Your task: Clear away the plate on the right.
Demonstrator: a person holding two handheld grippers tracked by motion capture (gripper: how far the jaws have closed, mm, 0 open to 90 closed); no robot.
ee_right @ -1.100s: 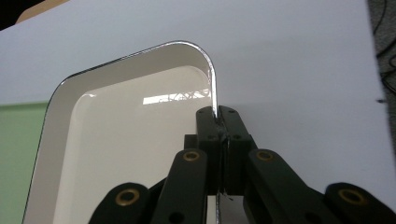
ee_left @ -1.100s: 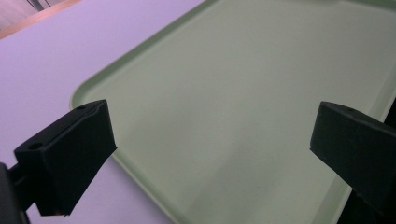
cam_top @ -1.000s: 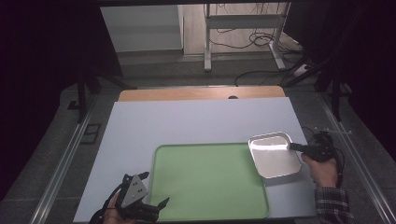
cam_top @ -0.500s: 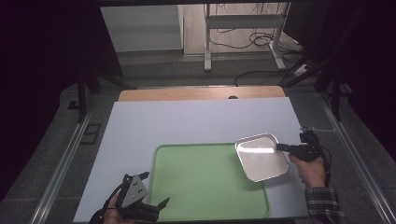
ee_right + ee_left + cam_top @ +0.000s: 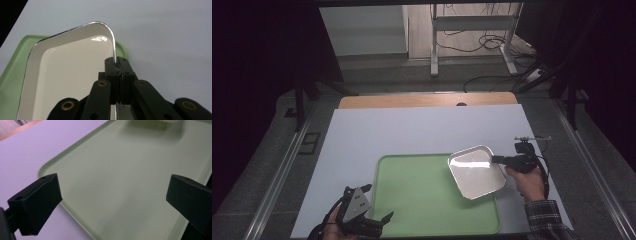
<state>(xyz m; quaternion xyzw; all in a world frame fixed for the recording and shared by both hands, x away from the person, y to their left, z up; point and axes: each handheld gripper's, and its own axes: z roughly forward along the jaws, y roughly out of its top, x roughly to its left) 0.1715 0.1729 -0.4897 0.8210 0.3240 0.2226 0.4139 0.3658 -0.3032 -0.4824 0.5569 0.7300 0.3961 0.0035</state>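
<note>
R jaws clamped on dish (image 5: 477, 172) rim

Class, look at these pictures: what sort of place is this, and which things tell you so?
Probably a lab recording bench: a white table in a dark room, loose cables on the floor behind, and a hand-held gripper.
</note>
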